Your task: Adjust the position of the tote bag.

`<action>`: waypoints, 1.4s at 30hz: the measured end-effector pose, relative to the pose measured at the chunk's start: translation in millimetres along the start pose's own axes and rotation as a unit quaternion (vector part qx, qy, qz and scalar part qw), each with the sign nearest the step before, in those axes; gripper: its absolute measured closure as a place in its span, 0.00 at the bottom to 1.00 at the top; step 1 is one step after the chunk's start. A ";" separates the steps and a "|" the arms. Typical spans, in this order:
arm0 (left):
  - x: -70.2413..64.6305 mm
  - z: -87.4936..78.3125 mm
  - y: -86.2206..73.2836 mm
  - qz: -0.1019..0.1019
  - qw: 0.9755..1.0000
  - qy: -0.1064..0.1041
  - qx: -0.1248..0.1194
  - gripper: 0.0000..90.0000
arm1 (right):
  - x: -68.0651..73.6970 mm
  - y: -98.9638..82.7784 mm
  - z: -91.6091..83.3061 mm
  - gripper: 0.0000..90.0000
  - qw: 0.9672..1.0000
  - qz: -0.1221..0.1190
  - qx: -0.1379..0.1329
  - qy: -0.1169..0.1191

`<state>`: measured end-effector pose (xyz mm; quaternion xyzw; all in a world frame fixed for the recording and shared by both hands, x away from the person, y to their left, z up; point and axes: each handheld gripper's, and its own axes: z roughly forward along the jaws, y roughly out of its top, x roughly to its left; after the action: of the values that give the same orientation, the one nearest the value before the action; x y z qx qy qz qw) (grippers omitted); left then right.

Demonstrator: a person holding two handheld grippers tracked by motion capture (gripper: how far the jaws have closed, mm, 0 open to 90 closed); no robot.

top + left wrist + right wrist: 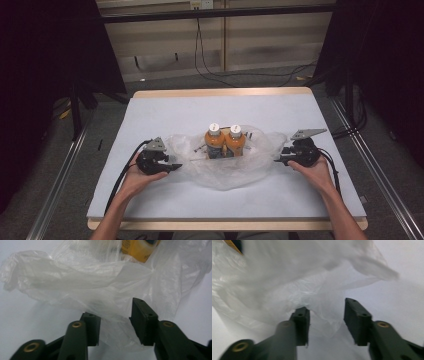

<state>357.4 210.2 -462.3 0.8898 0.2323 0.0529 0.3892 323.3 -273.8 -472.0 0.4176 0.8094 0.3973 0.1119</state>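
Bag (227, 165) btwn L gripper (172, 166) & R gripper (280, 160), jaws apart.

High view: above the near edge, facing forward and down; takes in the whole table (150, 107).
Left gripper view: low, close, at the clear plastic bag (82, 285), left side.
Right gripper view: low, close, right side.
Shared: bag, all three views.
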 end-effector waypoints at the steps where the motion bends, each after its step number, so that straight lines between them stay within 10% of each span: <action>1: 0.1 -4.1 1.0 -0.003 1.000 0.003 -0.005 0.56 | 0.8 0.8 -2.7 0.52 1.000 -0.001 -0.004 -0.004; 9: -0.2 -33.6 -6.7 -0.033 0.998 0.020 -0.048 0.28 | 10.2 -1.7 -24.5 0.26 0.999 0.016 -0.041 -0.004; 15: 6.4 -63.7 -17.1 -0.068 0.992 0.018 -0.107 0.24 | 17.3 -2.5 -45.7 0.20 0.998 0.006 -0.062 -0.017; 22: 3.3 -74.3 -10.7 -0.058 0.989 0.036 -0.133 0.42 | 22.4 12.6 -68.7 0.21 0.995 -0.006 -0.102 -0.014; 42: -19.2 -52.5 43.4 0.028 0.995 -0.007 -0.099 0.80 | 42.6 62.8 -102.8 0.48 0.987 -0.050 -0.147 0.026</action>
<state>342.1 210.9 -393.2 0.8533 0.1979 0.0810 0.4756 280.9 -276.7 -351.5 0.3449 0.7648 0.5167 0.1708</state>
